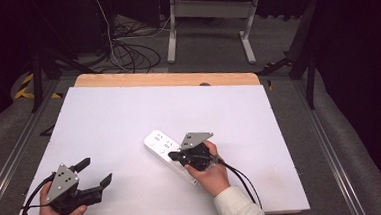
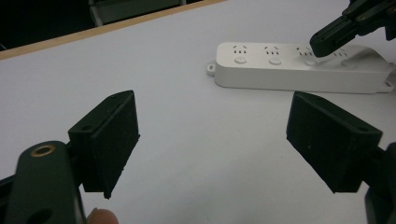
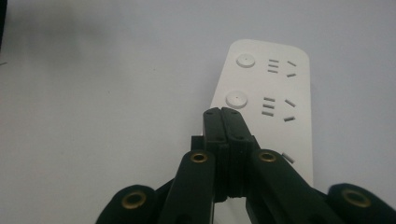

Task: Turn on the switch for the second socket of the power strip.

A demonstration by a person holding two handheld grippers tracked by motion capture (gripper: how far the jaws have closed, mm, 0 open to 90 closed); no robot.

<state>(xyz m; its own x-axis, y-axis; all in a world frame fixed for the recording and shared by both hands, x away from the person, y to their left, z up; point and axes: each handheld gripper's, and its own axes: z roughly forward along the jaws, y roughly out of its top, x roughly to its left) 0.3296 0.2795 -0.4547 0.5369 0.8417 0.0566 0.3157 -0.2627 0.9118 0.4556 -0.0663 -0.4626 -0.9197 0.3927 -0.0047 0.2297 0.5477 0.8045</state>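
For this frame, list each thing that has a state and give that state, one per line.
Left tongs: open wide, holding nothing, low over the table, apart from the strip.
Right tongs: shut, tips down on the power strip at one of its round buttons.
Power strip: lying flat on the white table, sockets up, nothing plugged into the sockets that show.

white board (image 1: 129, 121) on wooden table (image 1: 166, 79); cables (image 1: 130, 53) on grey floor behind; white desk legs (image 1: 247, 39) beyond; metal rail (image 1: 11, 158) alongside.
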